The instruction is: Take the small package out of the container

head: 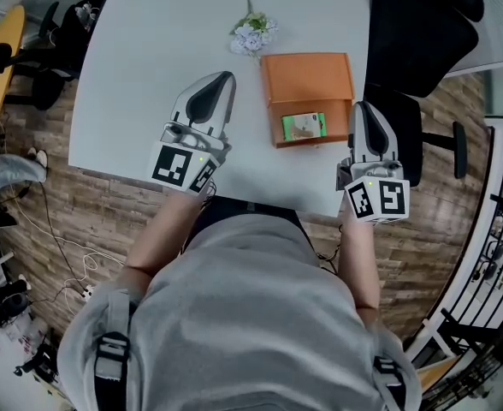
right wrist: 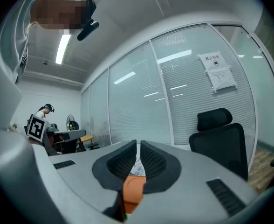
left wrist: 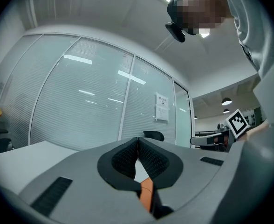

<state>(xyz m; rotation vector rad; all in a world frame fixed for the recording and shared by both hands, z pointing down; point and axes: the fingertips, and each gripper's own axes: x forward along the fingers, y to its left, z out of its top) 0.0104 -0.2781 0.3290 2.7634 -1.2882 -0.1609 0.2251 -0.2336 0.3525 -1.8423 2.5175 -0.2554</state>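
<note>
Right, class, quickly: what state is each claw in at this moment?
Left claw: closed, holding nothing.
Right claw: closed, holding nothing.

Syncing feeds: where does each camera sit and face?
Head view: on head, steeply down at table, orange container; left gripper, right gripper, forearms, grey top show.
Left gripper view: on that gripper, along shut jaws toward glass wall; grey top right.
Right gripper view: likewise, toward glass wall, black chair; grey top left.
Shared: orange container in all three.
</note>
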